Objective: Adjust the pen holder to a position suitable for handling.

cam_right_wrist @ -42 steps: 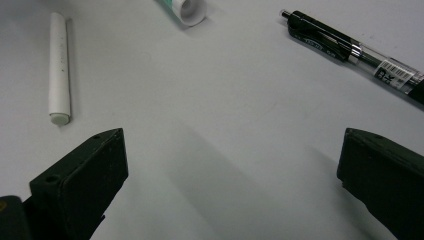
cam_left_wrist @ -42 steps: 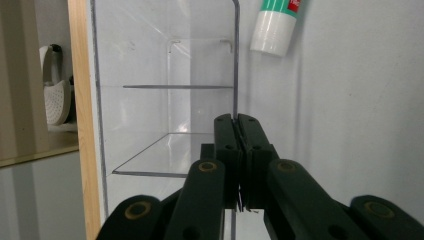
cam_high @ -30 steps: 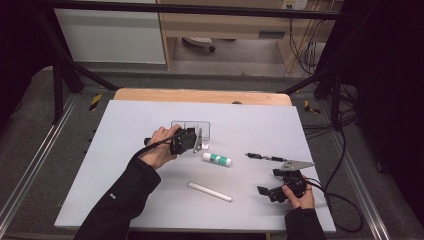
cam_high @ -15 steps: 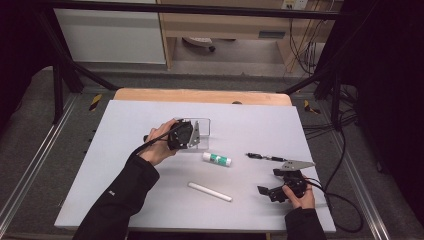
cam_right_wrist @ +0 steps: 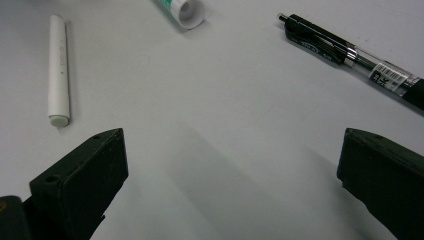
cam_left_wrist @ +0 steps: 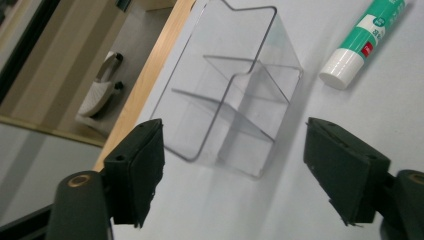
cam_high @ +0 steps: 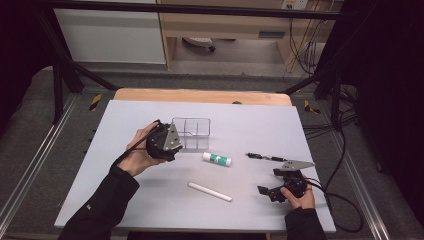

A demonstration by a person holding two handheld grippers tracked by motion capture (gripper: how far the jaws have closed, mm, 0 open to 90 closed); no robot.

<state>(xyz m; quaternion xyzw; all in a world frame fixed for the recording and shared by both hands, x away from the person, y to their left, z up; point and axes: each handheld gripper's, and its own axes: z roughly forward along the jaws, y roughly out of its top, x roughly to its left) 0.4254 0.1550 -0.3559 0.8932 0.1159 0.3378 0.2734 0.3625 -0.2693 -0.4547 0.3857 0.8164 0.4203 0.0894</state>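
Left tool (cam_left_wrist: 235, 175) withdrawn, opening (empty), organizer (cam_left_wrist: 232, 95) just ahead

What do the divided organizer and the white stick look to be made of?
Organizer: clear, glossy, rigid plastic by the look, acrylic perhaps; the table shows through its walls and dividers. White stick: matte, opaque, likely plastic, with small dots along its side; the material stays unsure.

Clear plastic organizer (cam_left_wrist: 235, 95) with inner dividers, standing on pale table (cam_left_wrist: 380, 130), just ahead of left gripper (cam_left_wrist: 235, 175). Black jaws spread wide, just been opening, nothing between the pads, organizer clear of both. Green-and-white glue stick (cam_left_wrist: 367, 42) lying near organizer, white cap toward gripper; wooden table edge (cam_left_wrist: 150, 70) beyond.
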